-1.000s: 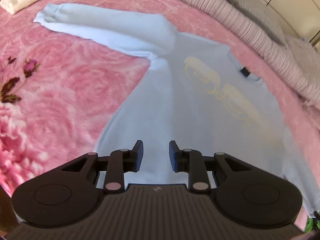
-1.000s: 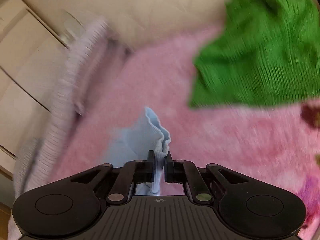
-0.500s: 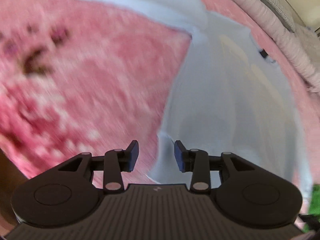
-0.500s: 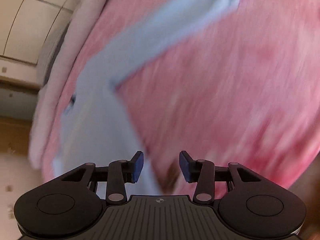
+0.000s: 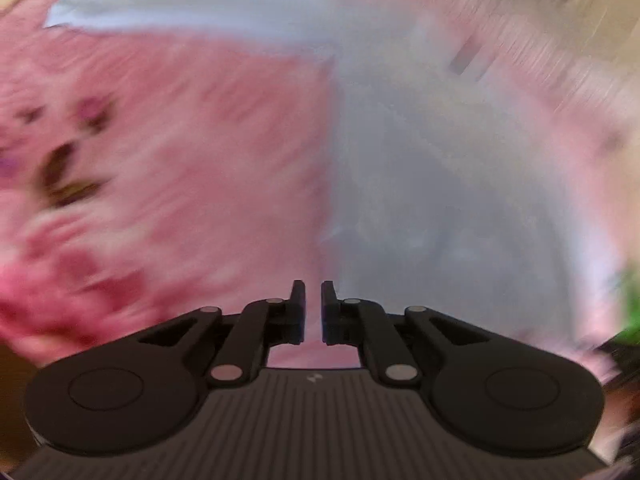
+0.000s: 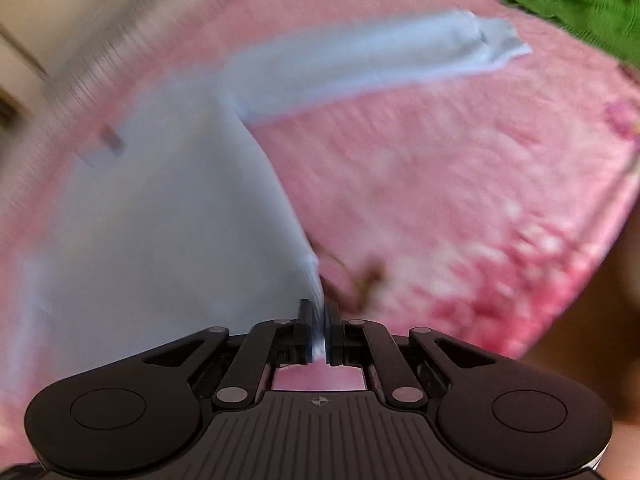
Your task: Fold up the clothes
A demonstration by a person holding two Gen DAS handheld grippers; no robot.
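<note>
A light blue sweatshirt (image 5: 432, 184) lies spread on the pink bed, one sleeve (image 5: 192, 12) stretched to the left; the view is blurred. My left gripper (image 5: 313, 300) sits at the sweatshirt's lower left hem corner, jaws nearly shut with a narrow gap; I cannot tell if cloth is between them. In the right wrist view the sweatshirt (image 6: 160, 216) fills the left, its other sleeve (image 6: 360, 64) reaching right. My right gripper (image 6: 319, 320) is shut on the lower right hem corner (image 6: 312, 276).
The pink floral blanket (image 6: 460, 184) covers the bed. A green garment (image 6: 584, 4) lies at the far right. A striped pillow (image 6: 120, 36) and pale cupboards stand behind the bed. The bed's front edge is near both grippers.
Both grippers moved down to the sweatshirt's bottom hem corners. The right gripper, open half a second ago, has closed on the hem. The left jaws have narrowed.
</note>
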